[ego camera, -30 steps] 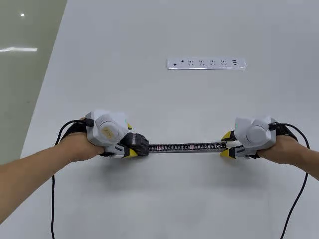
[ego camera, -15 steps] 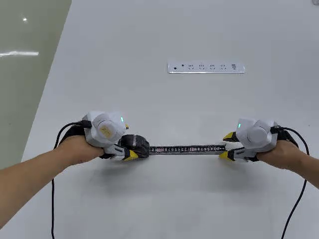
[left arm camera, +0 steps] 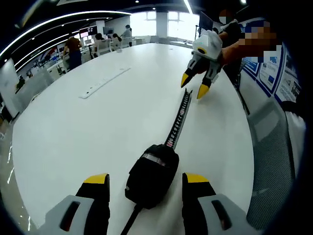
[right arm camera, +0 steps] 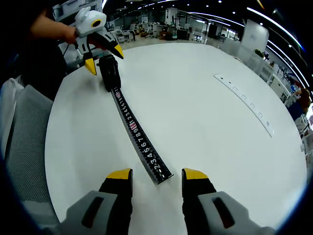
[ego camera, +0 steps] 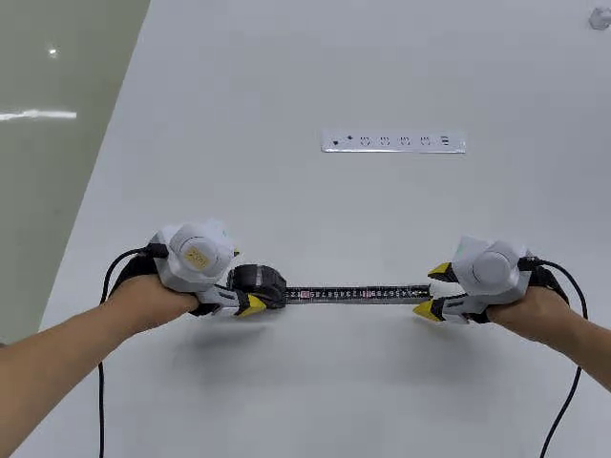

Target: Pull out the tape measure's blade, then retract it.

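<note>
Tape measure (ego camera: 256, 283) black, blade (ego camera: 358, 294) (seemingly flat) out

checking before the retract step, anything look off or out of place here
Nothing damaged or spilled. One oddity: the blade lies pulled out flat on the table, yet the right gripper is open, its fingers flanking the tip without pinching it. The case sits between the left gripper and its open fingers.

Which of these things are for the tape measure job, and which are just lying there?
For the job:
tape case
blade, pulled out flat along the table
left gripper, open around the case
right gripper, open at the blade's tip

Just lying about:
power strip
small grey thing, too small to tell
</note>
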{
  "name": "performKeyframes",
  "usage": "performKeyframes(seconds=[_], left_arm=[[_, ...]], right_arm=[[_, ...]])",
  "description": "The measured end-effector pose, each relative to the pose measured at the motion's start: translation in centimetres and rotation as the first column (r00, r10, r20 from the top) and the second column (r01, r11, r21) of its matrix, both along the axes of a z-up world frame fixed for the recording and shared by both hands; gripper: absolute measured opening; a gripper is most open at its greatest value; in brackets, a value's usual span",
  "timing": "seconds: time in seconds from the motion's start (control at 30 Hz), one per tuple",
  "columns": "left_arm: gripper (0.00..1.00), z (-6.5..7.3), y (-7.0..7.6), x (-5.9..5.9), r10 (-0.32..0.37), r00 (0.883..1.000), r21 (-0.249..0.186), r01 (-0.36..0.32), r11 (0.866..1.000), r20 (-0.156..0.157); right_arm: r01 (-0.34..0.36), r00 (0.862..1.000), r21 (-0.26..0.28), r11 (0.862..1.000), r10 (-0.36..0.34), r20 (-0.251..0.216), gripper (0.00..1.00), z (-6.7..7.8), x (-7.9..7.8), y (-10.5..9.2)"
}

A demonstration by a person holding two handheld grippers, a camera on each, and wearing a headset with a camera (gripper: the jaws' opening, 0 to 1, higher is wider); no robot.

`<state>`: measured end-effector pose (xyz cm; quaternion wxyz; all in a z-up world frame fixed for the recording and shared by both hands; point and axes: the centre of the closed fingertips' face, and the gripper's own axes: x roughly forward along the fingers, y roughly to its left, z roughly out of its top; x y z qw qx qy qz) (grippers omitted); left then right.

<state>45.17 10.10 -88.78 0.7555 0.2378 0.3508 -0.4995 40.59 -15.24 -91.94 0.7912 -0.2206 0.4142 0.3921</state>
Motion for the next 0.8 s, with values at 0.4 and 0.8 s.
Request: performKeyframes(seconds=[0.4,0.8], left_arm=[[0.61,0.5,0.6,-0.1,0.118,0.993,-0.042,-0.118,0.992,-0.007],[0.68,1.5,1.8,0.3,0.261,0.965,-0.082,-0.259,0.962,0.010]], right_arm=[[0.108,0.994,0.036,0.993,-0.109,0.015,0.45,0.8,-0.3,-0.5],[0.207,0.978,0.078,0.975,-0.209,0.014,0.50,1.3,-0.6,-0.5]])
